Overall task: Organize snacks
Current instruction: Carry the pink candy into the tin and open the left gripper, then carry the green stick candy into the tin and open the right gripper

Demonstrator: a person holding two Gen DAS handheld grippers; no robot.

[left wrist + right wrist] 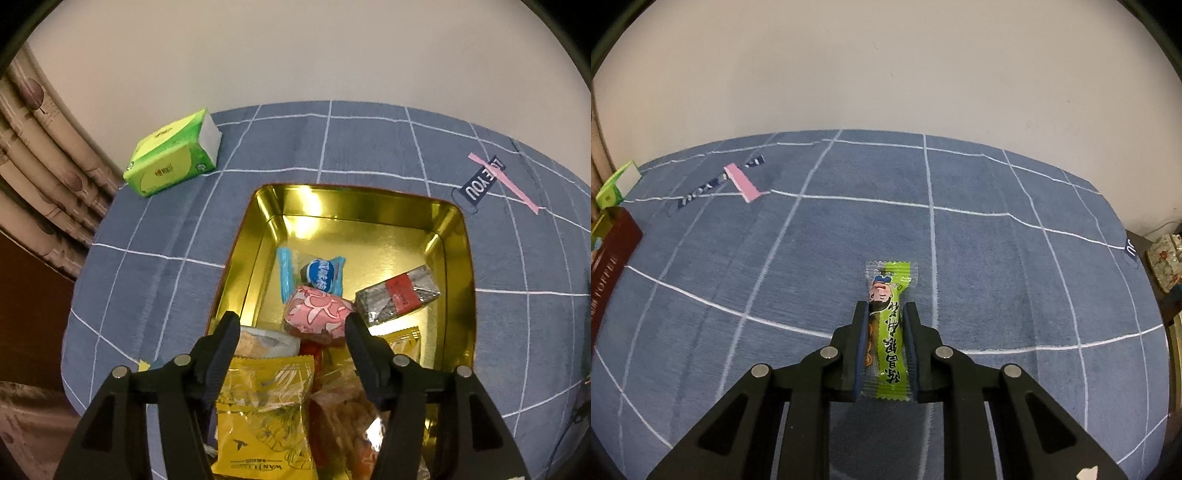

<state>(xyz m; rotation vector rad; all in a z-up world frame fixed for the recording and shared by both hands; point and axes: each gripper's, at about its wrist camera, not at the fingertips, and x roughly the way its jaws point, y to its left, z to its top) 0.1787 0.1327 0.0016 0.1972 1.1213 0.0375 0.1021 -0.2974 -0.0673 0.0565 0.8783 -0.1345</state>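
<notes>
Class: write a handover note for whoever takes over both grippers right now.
Left gripper: open over the gold tin, holding nothing.
Right gripper: shut on a green snack stick, over the blue cloth.
Done: the blue candy, pink pack, grey-red pack and yellow packs lie in the tin.
Left: put the green stick in the tin.

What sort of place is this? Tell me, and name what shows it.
Probably a room in a home. A table under a blue checked tablecloth stands against a plain wall, patterned curtains hang beside it, and a green tissue pack lies near a gold tin of wrapped snacks.
</notes>
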